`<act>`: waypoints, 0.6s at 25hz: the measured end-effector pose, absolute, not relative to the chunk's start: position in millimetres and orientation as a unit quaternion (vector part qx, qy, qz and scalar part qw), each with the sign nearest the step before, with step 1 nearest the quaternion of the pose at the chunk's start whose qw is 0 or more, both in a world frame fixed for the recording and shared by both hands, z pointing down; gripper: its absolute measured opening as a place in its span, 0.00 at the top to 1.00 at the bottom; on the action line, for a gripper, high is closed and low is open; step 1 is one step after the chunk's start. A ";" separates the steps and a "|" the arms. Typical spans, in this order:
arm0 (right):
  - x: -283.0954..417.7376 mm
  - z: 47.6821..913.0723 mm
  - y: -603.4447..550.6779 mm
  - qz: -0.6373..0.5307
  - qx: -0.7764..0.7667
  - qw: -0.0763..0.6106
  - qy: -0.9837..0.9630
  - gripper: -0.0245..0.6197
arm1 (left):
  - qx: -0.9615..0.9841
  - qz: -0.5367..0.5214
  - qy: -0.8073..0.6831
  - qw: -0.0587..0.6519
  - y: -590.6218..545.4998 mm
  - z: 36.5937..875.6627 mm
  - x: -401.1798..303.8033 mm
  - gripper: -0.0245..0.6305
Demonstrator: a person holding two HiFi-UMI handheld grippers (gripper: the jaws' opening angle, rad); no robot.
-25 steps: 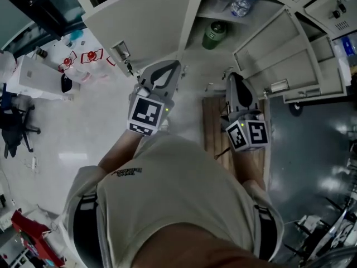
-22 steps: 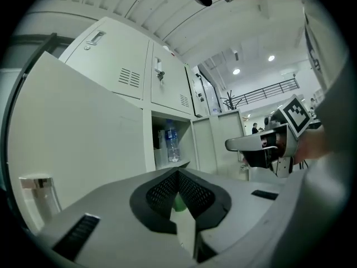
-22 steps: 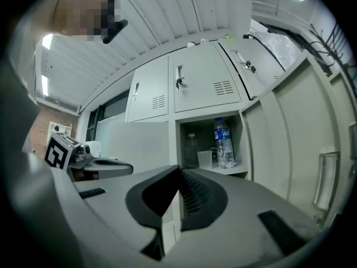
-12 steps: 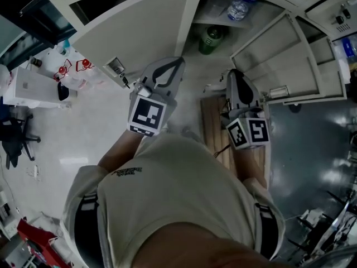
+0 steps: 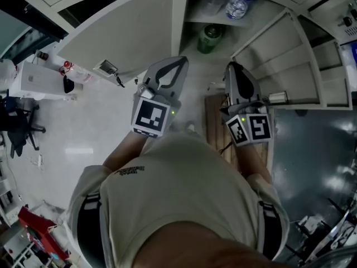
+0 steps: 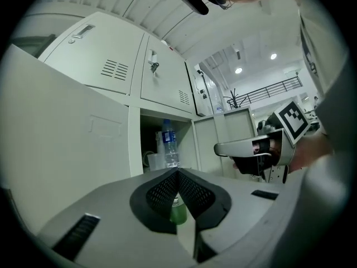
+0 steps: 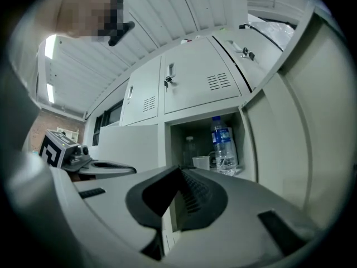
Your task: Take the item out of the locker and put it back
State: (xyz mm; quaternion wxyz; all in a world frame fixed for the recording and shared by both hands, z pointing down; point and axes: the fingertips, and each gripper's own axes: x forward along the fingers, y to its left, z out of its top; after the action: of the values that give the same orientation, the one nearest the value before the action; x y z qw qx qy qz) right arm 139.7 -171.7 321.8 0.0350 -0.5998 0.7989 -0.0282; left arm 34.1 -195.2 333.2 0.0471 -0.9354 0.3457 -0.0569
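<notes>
Both are shut and empty — left tongs (image 5: 182, 61) and right tongs (image 5: 230, 65) hover just short of the open locker (image 5: 179, 15), top centre. The green bottle (image 5: 211, 38) sits inside, not yet taken — so open one pair and reach in.

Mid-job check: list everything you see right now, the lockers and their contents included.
Lockers: one bank, pale grey, ahead; two doors open.
Water bottle: one, clear with blue label, upper open compartment.
Cup: one, clear, left of the water bottle.
Green bottle: one, green, compartment below.
Wooden board: one, brown, below the right gripper.
Left gripper: one, grey, jaws together, empty.
Right gripper: one, grey, jaws together, empty.
</notes>
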 end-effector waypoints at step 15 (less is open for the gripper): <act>148.9 332.5 -205.3 -0.041 -0.588 0.022 0.808 0.76 | -0.925 -0.050 0.373 0.050 -222.2 334.1 45.6 0.94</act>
State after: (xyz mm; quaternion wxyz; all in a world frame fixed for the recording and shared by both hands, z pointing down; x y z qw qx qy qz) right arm 148.9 -205.3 332.5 0.0224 -0.5877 0.8077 -0.0408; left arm 45.6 -222.2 334.1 0.0503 -0.9251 0.3731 -0.0499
